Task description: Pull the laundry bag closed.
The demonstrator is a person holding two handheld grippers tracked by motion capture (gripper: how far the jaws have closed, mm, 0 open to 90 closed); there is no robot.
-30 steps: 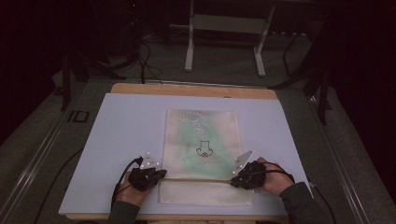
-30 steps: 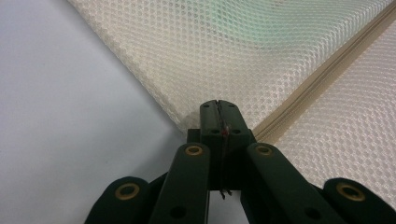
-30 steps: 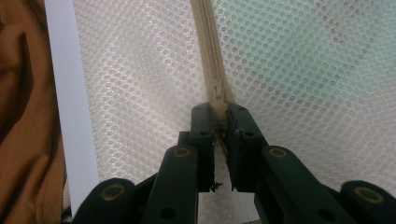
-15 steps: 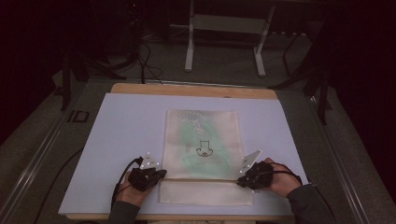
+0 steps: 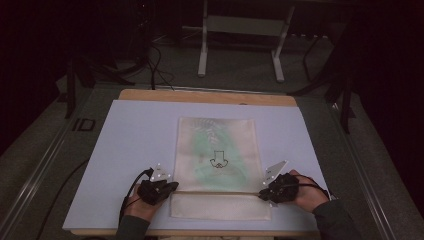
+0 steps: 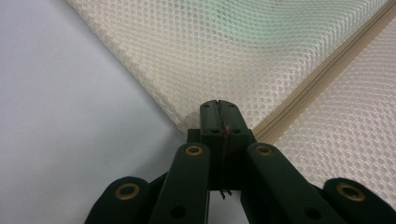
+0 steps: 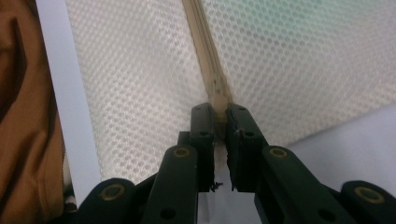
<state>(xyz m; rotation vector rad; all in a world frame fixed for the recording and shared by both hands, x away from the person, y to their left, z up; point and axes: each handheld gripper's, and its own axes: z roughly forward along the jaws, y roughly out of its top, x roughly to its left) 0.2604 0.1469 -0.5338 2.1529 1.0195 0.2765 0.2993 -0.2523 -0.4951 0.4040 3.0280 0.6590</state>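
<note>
At mesh bag (image 5: 216, 150) zipper ends, both hands low

Looks like a lab or recording studio rather than a home. Dim room, dark surroundings, grey carpeted floor (image 5: 45, 165). Wooden counter (image 5: 207, 96) covered with a plain white sheet (image 5: 135, 135). Behind it, a grey metal stand (image 5: 242, 30) and black cables (image 5: 157, 70) trailing across the floor. Dark equipment legs (image 5: 345, 95) at the right.

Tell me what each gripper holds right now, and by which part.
Both hold the mesh zipper bag. The left gripper is shut on its edge at one end of the zipper; the right gripper pinches the zipper strip at the opposite edge.
</note>
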